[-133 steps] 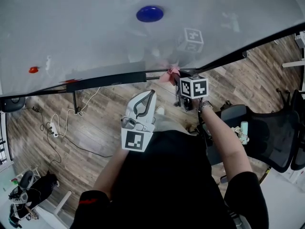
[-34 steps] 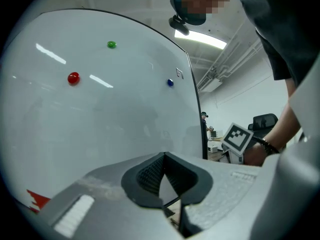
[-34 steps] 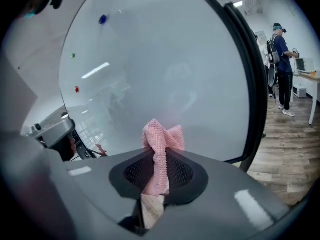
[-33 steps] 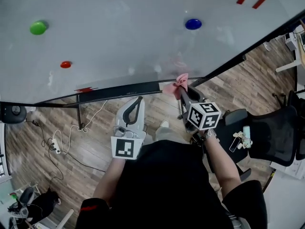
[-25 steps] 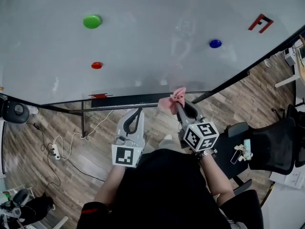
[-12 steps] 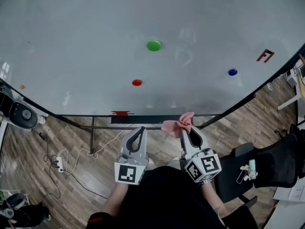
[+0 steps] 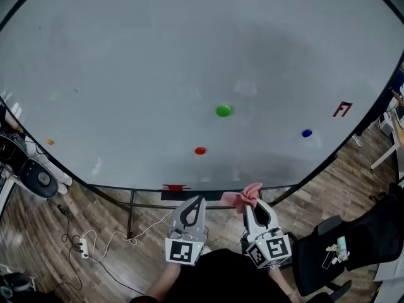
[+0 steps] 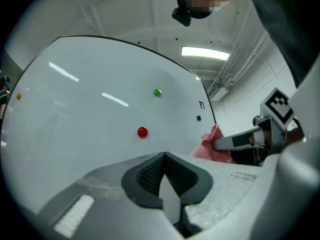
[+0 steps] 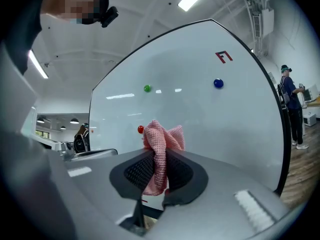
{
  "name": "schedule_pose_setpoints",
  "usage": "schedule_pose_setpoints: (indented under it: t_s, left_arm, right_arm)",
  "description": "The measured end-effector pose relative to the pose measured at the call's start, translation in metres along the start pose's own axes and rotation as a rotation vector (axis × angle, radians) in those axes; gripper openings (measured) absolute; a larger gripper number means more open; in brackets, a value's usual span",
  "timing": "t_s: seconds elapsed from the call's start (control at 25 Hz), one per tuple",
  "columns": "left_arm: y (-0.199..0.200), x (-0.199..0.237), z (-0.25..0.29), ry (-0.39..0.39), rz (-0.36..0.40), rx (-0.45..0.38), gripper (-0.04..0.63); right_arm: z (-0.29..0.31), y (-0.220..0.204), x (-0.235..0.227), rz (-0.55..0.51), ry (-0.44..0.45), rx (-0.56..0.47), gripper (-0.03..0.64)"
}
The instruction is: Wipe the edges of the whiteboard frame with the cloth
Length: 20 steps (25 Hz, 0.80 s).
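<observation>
The whiteboard [image 7: 158, 74] fills most of the head view, and its dark frame [image 7: 126, 189] runs along the bottom and up the right side. My right gripper [image 7: 247, 206] is shut on a pink cloth [image 7: 243, 196], which it holds just below the bottom edge; I cannot tell whether the cloth touches it. In the right gripper view the cloth [image 9: 160, 144] bunches up between the jaws. My left gripper [image 7: 197, 201] is beside it on the left, shut and holding nothing. From the left gripper view [image 8: 163, 156] the cloth [image 8: 212, 146] shows at the right.
Green [image 7: 223, 111], red [image 7: 200, 150] and blue [image 7: 307, 133] magnets and a red mark [image 7: 341, 109] are on the board. A black office chair [image 7: 353, 245] stands at the right. A power strip with cables [image 7: 82, 248] lies on the wood floor at the left. A person [image 9: 290, 99] stands beyond the board's right edge.
The head view has tilted up, so much more of the board shows. Both grippers now sit lower in the picture and closer together. The cloth has stayed in the right gripper.
</observation>
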<state>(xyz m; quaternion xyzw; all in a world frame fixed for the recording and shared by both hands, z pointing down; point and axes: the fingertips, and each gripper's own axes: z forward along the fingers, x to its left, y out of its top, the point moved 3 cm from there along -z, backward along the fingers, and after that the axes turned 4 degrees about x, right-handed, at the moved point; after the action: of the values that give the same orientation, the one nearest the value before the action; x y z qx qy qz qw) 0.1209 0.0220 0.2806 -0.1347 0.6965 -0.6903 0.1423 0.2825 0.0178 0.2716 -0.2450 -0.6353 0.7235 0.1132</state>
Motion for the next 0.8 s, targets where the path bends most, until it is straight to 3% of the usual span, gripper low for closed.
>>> schedule_pose_setpoints:
  t_s: [0.8]
  left_arm:
    - [-0.006, -0.019, -0.006, -0.058, -0.025, 0.004, 0.000]
  right_arm:
    - [-0.013, -0.001, 0.004, -0.053, -0.015, -0.011, 0.044]
